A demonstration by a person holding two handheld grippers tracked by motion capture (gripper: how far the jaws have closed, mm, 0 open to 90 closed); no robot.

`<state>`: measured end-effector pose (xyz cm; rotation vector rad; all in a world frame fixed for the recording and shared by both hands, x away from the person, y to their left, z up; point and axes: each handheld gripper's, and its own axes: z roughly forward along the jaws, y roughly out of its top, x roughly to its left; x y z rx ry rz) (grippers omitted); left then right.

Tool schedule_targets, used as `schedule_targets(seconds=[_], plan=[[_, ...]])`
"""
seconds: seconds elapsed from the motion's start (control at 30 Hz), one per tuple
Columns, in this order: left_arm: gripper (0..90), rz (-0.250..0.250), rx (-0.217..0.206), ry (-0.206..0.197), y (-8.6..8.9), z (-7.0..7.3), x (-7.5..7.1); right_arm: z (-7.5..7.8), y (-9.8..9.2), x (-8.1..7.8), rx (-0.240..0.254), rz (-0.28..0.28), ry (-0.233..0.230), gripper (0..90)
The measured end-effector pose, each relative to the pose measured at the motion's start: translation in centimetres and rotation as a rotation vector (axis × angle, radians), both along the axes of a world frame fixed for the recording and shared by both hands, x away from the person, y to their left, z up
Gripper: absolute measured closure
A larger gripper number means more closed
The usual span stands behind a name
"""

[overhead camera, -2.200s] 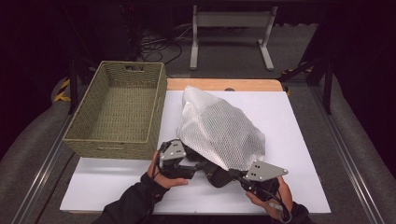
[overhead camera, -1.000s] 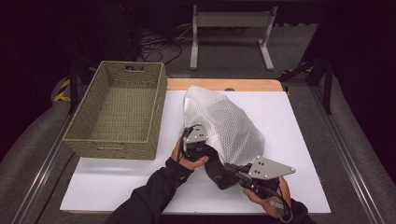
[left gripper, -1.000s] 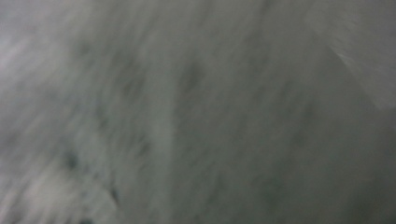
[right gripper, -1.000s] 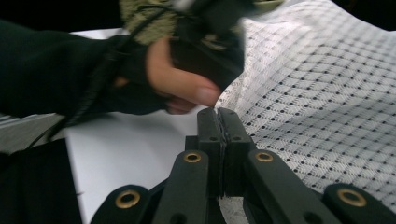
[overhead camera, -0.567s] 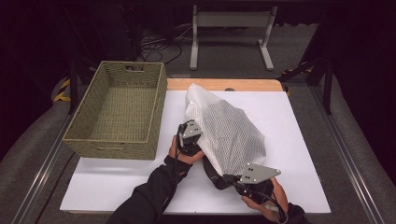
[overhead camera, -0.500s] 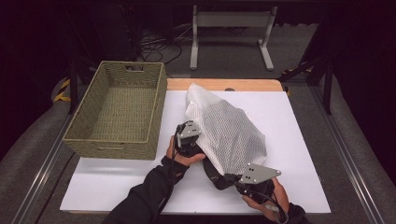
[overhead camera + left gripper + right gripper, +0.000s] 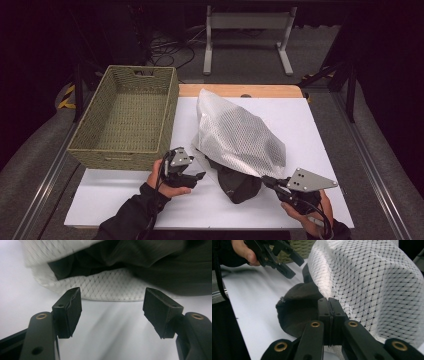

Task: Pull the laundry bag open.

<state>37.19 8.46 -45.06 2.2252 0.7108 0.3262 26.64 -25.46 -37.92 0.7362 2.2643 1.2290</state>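
White mesh bag point(image 7: 239, 134) edge beside bare tabletop point(image 7: 125, 200)

Dark garment point(image 7: 240, 184) mostly hidden under the white mesh bag point(image 7: 240, 135); just its near end sticks out, so what kind of clothing it is can't be told. Left gripper view: bag and garment blurred, both cut off at the top edge. Right gripper view: the right gripper point(image 7: 328, 305) fingers are pressed together at the bag's edge, whether mesh is pinched between them can't be told; bag cut off at right. High view: right hand point(image 7: 312, 215) cut off by the bottom edge.
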Motion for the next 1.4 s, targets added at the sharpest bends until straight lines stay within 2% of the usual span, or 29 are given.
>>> schedule_targets(seconds=[0.07, 0.1, 0.13, 0.17, 0.2, 0.27, 0.3, 0.33, 0.37, 0.47, 0.5, 0.53, 0.57, 0.6, 0.63, 0.7, 0.77, 0.87, 1.13, 1.2, 1.27, 1.33, 1.37, 1.4], plan=[[31.3, 0.032, 0.026, 0.006, -0.7, -0.7, 0.7, 0.0, -0.1, 0.1, 0.001, 0.001, 0.001, 89.6], [28.7, 0.032, 0.026, 0.006, -0.7, -0.7, 0.7, 0.0, -0.1, 0.1, 0.001, 0.001, 0.001, 89.6], [28.7, 0.058, 0.04, 0.019, -1.0, -1.0, 1.2, 0.0, -0.1, 0.1, 0.002, -0.001, 0.0, 89.6], [27.6, 0.058, 0.028, 0.044, -1.1, -1.3, 1.6, 0.0, -0.2, 0.1, 0.004, -0.002, 0.001, 89.6], [26.2, 0.061, 0.015, 0.045, -1.1, -1.4, 1.9, -0.1, -0.3, 0.1, 0.006, -0.005, 0.001, 89.6], [24.2, 0.081, -0.04, 0.082, -1.1, -1.5, 2.6, -0.2, -0.3, 0.2, 0.014, -0.003, 0.006, 89.5], [23.7, 0.093, -0.048, 0.083, -1.1, -1.5, 2.9, -0.3, -0.2, 0.2, 0.016, -0.001, 0.008, 89.5], [23.7, 0.099, -0.055, 0.088, -1.3, -1.5, 3.1, -0.5, -0.1, 0.2, 0.021, 0.001, 0.006, 89.4], [23.7, 0.102, -0.044, 0.077, -1.4, -1.5, 3.2, -0.6, 0.0, 0.2, 0.02, 0.006, 0.002, 89.3], [25.3, 0.101, -0.033, 0.076, -2.1, -1.5, 3.4, -1.0, 0.5, 0.2, 0.021, 0.024, 0.008, 88.1], [28.7, 0.11, -0.028, 0.069, -2.2, -1.4, 3.4, -1.2, 0.7, 0.3, 0.018, 0.034, 0.014, 87.5], [34.2, 0.124, -0.003, 0.045, -2.4, -1.3, 3.5, -1.4, 0.8, 0.4, 0.011, 0.037, 0.014, 87.6], [43.1, 0.124, -0.011, 0.043, -2.5, -1.2, 3.7, -1.6, 1.1, 0.4, 0.003, 0.04, 0.018, 87.9], [57.5, 0.131, -0.007, 0.037, -2.4, -1.2, 3.8, -1.8, 1.3, 0.5, -0.003, 0.044, 0.025, 87.9], [69.1, 0.115, -0.011, 0.044, -2.4, -1.1, 3.8, -1.9, 1.4, 0.5, -0.006, 0.046, 0.03, 87.9], [88.6, 0.101, -0.009, 0.046, -2.2, -1.1, 3.9, -2.2, 1.7, 0.6, -0.015, 0.054, 0.035, 88.3], [89.3, 0.092, -0.006, 0.056, -2.1, -1.0, 3.8, -2.3, 1.8, 0.6, -0.017, 0.054, 0.036, 88.5], [89.5, 0.058, -0.005, 0.061, -1.2, -0.6, 2.7, -2.6, 1.9, 0.7, -0.023, 0.062, 0.044, 88.7], [89.4, -0.049, 0.028, 0.032, 1.0, 0.2, -3.9, -1.8, 1.9, 0.4, 0.003, 0.062, 0.018, 89.0], [89.6, -0.061, 0.031, 0.044, 1.4, 0.3, -5.1, -1.6, 2.2, 0.3, 0.0, 0.063, 0.011, 89.0], [89.6, -0.081, 0.058, 0.011, 1.8, 0.3, -6.3, -1.4, 2.6, 0.1, 0.006, 0.072, 0.006, 89.0], [89.4, -0.112, -0.004, 0.003, 2.4, 0.7, -7.0, -1.2, 3.2, -0.1, 0.011, 0.088, 0.005, 89.1], [88.0, -0.101, -0.016, -0.024, 2.5, 1.0, -7.2, -1.1, 3.5, -0.3, 0.014, 0.1, 0.0, 89.2], [83.4, -0.106, -0.043, -0.031, 2.5, 1.4, -7.2, -0.9, 3.8, -0.5, 0.015, 0.11, -0.005, 89.1]])
